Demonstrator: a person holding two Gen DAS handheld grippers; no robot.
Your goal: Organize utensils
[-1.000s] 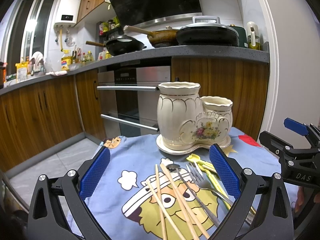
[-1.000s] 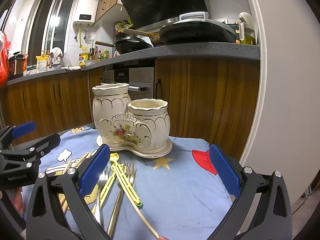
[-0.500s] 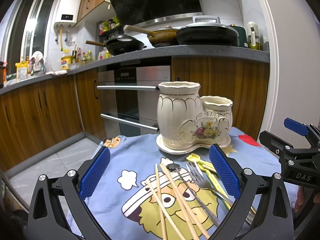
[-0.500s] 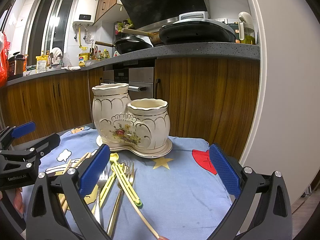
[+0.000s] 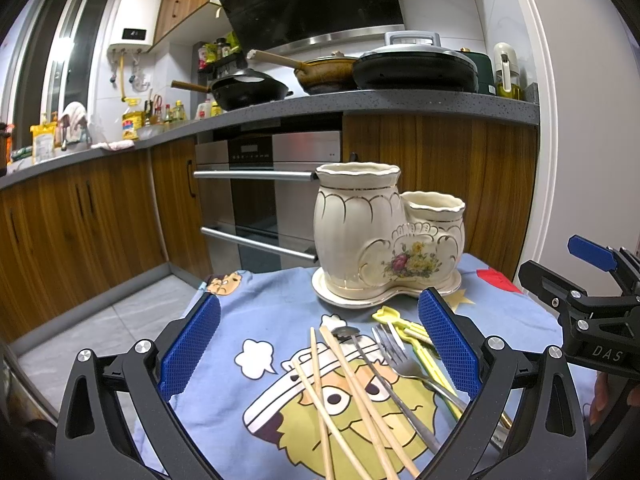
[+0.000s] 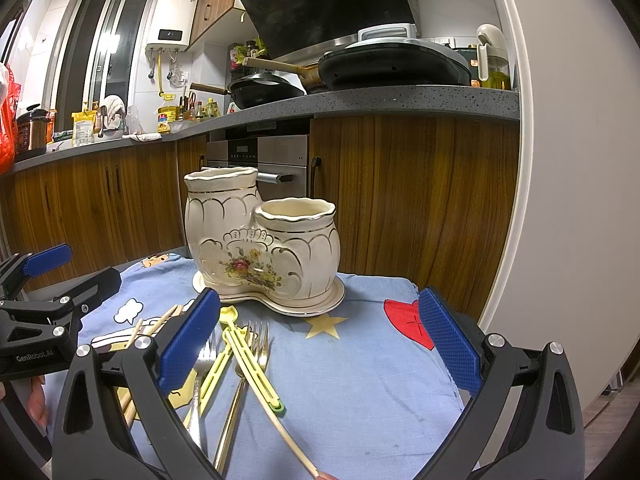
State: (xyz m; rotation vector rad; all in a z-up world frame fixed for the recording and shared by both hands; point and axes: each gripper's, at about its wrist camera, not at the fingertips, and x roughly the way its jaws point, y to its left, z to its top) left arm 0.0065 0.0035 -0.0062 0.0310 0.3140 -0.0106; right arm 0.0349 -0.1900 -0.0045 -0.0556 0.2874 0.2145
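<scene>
On the blue cartoon-print cloth (image 5: 280, 312), a cream ceramic utensil holder (image 5: 384, 236) with two cups (one tall, one short) stands upright on its own saucer-like base, both cups apparently without utensils. Just in front of it the utensils lie loose in a fanned pile: wooden chopsticks (image 5: 344, 396), a steel spoon (image 5: 372, 364), a silver fork (image 5: 396, 356) and yellow plastic picks (image 6: 240, 344), some crossing one another. A gold-toned fork (image 6: 252, 352) shows beside the picks in the right wrist view. The left gripper (image 5: 320, 344) hangs over the chopsticks and spoon, its blue-padded jaws spread wide and grasping nothing. The right gripper (image 6: 316, 344) sits over the bare cloth right of the picks, jaws likewise released. A kitchen counter (image 5: 400, 102) with pans runs behind.
</scene>
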